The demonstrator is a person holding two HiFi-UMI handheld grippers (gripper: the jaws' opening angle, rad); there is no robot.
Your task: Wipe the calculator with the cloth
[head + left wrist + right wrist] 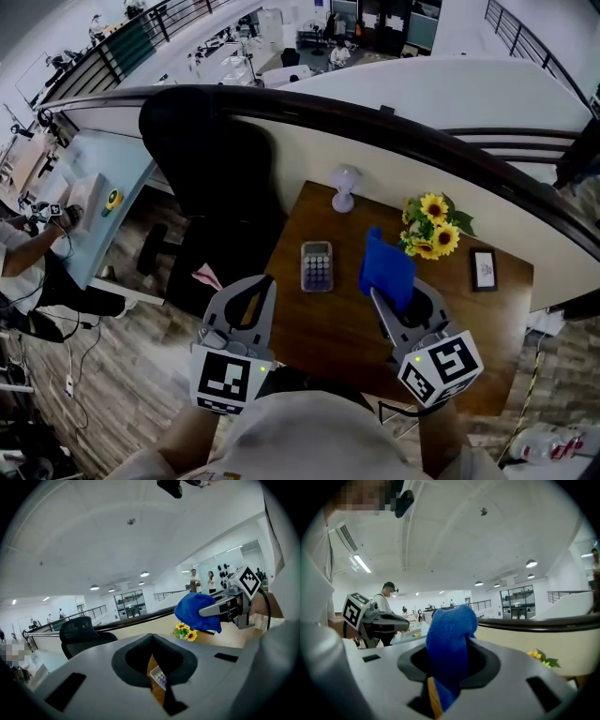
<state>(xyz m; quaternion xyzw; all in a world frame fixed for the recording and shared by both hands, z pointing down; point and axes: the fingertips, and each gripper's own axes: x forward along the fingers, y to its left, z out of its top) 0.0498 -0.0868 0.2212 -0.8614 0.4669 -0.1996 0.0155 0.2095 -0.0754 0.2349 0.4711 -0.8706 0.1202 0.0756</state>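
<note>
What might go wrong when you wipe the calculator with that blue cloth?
1. The calculator lies loose on the table. The left gripper is shut, empty and off to the side, so nothing steadies the calculator and a wipe may push it along.
2. The sunflowers stand close beside the cloth held in the right gripper. A wide sweep might knock them.
3. The cloth is bunched up, so a hard jaw tip might press the keys.

open-plan office: swivel chair [199,155], desk rows [234,47] w/ ppl [339,52], mezzanine railing [103,56].
</note>
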